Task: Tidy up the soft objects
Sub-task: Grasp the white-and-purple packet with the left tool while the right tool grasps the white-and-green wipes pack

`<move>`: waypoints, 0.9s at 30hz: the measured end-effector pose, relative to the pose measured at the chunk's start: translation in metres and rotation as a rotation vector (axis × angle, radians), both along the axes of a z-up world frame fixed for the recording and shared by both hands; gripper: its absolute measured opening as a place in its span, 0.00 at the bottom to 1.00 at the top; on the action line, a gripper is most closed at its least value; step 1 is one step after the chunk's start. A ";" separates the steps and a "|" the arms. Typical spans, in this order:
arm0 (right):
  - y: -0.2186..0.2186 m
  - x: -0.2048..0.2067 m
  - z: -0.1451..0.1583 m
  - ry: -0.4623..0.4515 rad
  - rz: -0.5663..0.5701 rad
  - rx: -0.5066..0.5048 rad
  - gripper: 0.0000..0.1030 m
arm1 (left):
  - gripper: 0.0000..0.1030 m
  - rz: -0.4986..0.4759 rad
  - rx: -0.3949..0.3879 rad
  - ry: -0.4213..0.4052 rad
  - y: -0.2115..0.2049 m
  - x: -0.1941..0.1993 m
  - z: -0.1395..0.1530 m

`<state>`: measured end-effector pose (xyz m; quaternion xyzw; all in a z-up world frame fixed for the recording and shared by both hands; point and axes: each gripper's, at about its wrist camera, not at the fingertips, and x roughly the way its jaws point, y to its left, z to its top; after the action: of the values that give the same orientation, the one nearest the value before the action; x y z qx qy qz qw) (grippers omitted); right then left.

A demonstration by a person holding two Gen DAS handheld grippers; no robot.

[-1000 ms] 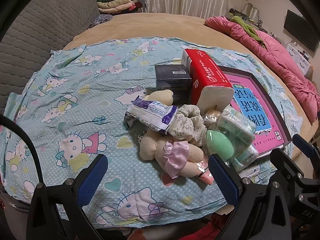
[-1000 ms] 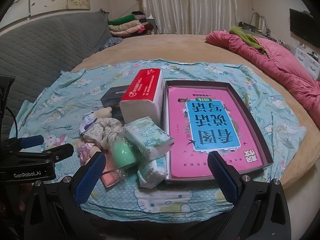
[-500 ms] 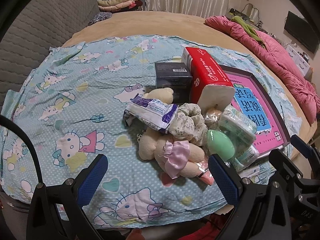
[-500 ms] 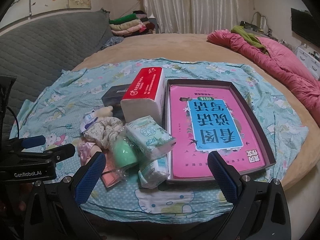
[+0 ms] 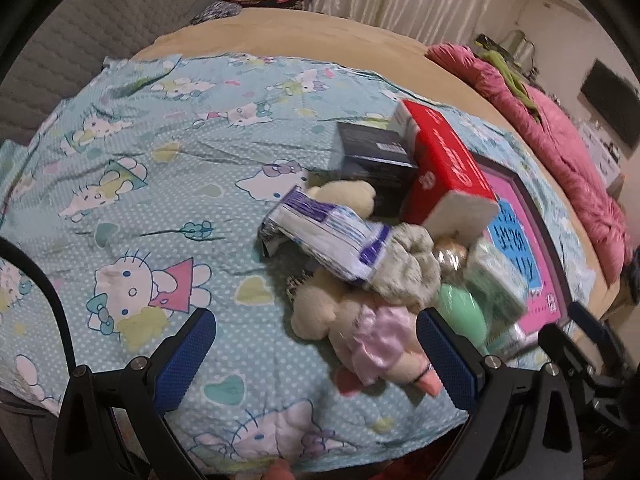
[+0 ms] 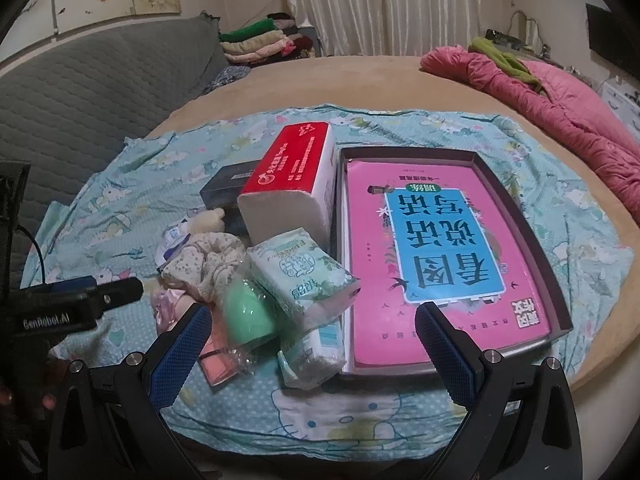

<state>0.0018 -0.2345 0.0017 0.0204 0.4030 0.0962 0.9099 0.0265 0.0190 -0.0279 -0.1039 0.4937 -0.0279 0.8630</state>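
Note:
A heap of soft things lies on a Hello Kitty cloth [image 5: 140,184]: a cream plush bear [image 5: 340,312] with a pink bow, a white-and-purple pack [image 5: 324,236], a floral scrunchie [image 6: 208,256], a green sponge [image 6: 248,312], green tissue packs [image 6: 300,276] and a red-topped tissue pack [image 6: 296,184]. My left gripper [image 5: 316,352] is open just in front of the bear. My right gripper [image 6: 312,348] is open in front of the tissue packs, holding nothing.
A dark tray [image 6: 516,208] with a pink book [image 6: 436,248] lies right of the heap. A black box [image 6: 228,188] sits behind the heap. A pink quilt [image 6: 560,96] lies far right, a grey headboard [image 6: 80,92] at left, folded clothes [image 6: 260,40] at the back.
The left gripper has moved forward and closer to the plush bear, and its view is blurred with motion. The right gripper has edged slightly nearer the tissue packs. Both stay open.

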 end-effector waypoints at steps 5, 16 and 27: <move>0.001 0.009 -0.003 -0.005 0.006 0.000 0.98 | 0.98 0.021 -0.060 0.028 0.012 0.021 -0.004; 0.004 0.025 -0.010 -0.005 0.022 -0.017 0.98 | 0.95 0.104 -0.215 0.119 0.030 0.065 -0.017; 0.007 0.049 -0.022 0.028 0.072 -0.056 0.98 | 0.87 0.148 -0.281 0.206 0.027 0.090 -0.034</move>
<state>0.0509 -0.2274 -0.0202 -0.0182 0.4186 0.1175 0.9004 0.1166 0.0460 -0.0623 -0.2616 0.5616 -0.0222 0.7846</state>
